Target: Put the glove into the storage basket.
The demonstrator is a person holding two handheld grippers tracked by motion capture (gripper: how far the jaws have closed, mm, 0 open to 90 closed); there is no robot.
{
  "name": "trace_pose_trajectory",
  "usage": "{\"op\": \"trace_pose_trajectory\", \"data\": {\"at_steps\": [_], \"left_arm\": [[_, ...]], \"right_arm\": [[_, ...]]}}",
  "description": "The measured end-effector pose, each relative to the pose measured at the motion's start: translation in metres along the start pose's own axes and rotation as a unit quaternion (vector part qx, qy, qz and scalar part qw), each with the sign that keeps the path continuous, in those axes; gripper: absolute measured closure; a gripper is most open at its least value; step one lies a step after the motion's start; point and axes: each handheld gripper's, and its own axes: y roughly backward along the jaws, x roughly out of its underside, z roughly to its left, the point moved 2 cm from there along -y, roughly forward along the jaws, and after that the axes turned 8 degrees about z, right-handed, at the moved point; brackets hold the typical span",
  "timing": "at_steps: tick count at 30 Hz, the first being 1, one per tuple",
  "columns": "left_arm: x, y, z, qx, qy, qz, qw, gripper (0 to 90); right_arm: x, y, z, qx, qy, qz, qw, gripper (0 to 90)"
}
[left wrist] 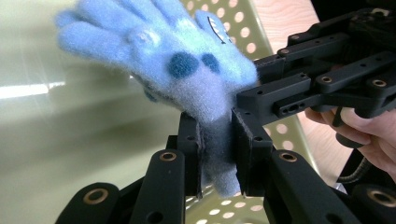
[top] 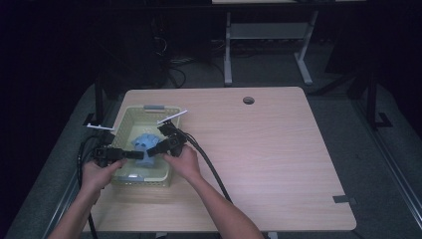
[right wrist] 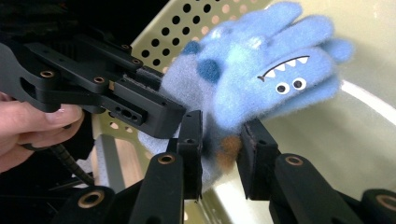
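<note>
From the high view, your left tongs (top: 138, 155) and right tongs (top: 151, 151) meet over the pale green basket (top: 149, 180) at the left of the bench (top: 268, 149), with the blue glove (top: 144, 143) between them, inside the basket's walls.

In the left gripper view, your left tongs (left wrist: 217, 149) are clamped on the glove's (left wrist: 187, 70) cuff; its fingers point up and away, and the right tongs sit just beside it at the right.

In the right gripper view, your right tongs (right wrist: 222, 149) straddle the glove's (right wrist: 261, 79) cuff, the left pad touching the fabric, the right pad barely off it, so the tongs are apart. The toothed face on the glove looks toward you.
</note>
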Motion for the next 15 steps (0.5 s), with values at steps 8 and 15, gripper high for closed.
{"op": "trace_pose_trajectory", "data": {"at_steps": [8,15], "left_arm": [[-0.001,-0.003,0.008,-0.053,0.018,0.028,0.9980,74.2],[-0.005,-0.011,0.005,-0.087,0.020,0.064,0.9940,73.7]], "right_arm": [[-0.002,0.008,-0.002,0.045,0.011,-0.002,0.9989,71.6],[0.001,0.014,0.001,0.042,0.019,-0.001,0.9989,69.3]]}}
